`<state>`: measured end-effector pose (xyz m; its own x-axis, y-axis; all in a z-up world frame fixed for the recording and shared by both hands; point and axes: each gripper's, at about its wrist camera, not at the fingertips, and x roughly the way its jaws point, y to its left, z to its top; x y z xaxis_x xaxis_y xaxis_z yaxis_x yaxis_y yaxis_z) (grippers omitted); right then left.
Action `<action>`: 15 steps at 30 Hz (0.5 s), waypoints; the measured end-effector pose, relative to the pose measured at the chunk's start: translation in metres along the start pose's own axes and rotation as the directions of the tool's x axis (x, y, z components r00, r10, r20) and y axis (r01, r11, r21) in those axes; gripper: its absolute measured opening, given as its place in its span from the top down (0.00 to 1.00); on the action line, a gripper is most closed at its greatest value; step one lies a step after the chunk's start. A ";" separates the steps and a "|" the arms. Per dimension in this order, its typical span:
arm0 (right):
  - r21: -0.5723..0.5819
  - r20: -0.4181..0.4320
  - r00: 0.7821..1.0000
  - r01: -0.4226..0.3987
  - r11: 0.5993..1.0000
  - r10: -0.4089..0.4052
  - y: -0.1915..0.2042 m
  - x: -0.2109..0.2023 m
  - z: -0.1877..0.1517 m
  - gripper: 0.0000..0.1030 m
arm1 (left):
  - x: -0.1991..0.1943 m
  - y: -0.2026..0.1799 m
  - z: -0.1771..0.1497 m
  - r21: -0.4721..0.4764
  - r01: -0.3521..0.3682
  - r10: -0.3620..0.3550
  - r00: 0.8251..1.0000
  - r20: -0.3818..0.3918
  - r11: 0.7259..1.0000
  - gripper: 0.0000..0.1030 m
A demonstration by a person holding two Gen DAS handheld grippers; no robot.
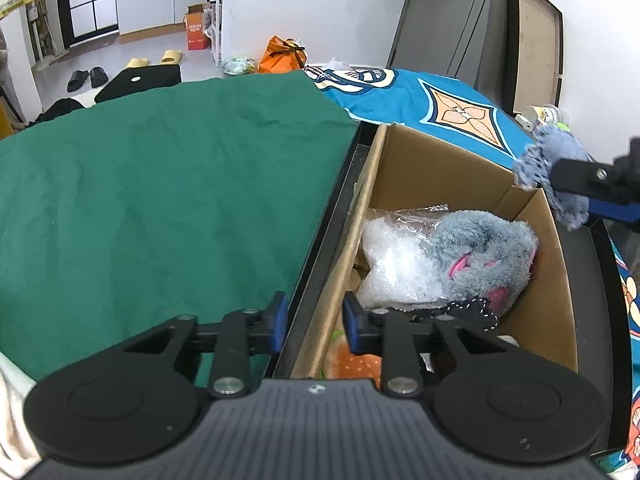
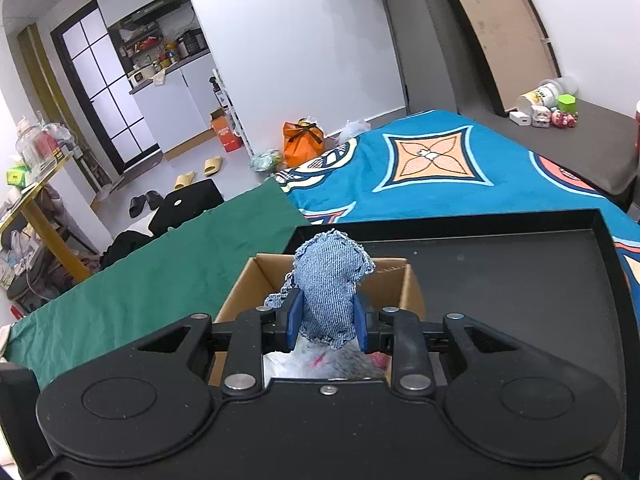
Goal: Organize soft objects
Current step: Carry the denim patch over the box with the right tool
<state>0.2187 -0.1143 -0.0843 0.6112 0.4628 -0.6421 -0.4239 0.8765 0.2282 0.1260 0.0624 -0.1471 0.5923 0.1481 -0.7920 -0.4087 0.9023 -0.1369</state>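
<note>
Your right gripper (image 2: 327,322) is clamping a frayed, blue denim pouch (image 2: 329,280) at mid-frame, above the cardboard box (image 2: 240,300), which is holding a fluffy grey plush (image 1: 484,256); your left gripper (image 1: 315,322), low in the frame, is gaping empty over the box's rim

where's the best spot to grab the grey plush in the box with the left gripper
Judging by its pose, grip the grey plush toy across its rounded upper hump, coming straight down from above with the open left gripper. The cardboard box walls block side approaches, and the bubble wrap crowds its left side, so pinching front to back looks safest.
</note>
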 end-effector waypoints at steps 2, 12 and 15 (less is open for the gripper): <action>-0.004 0.001 1.000 -0.008 1.000 0.008 0.005 0.003 0.001 0.73 | 0.000 0.000 -0.001 -0.001 0.014 -0.014 1.000 0.001 1.000 0.80; 0.027 0.028 0.997 -0.066 0.997 0.065 0.013 0.010 0.014 0.52 | -0.003 -0.003 -0.001 0.005 0.018 -0.018 1.000 0.003 1.000 0.85; 0.026 0.020 0.998 -0.054 0.998 0.054 0.008 0.007 0.011 0.52 | -0.005 -0.005 -0.001 0.007 0.012 -0.012 1.000 0.007 1.000 0.85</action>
<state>0.2266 -0.1023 -0.0787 0.6010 0.5116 -0.6140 -0.4386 0.8534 0.2818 0.1250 0.0566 -0.1431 0.6022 0.1407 -0.7859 -0.3968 0.9069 -0.1417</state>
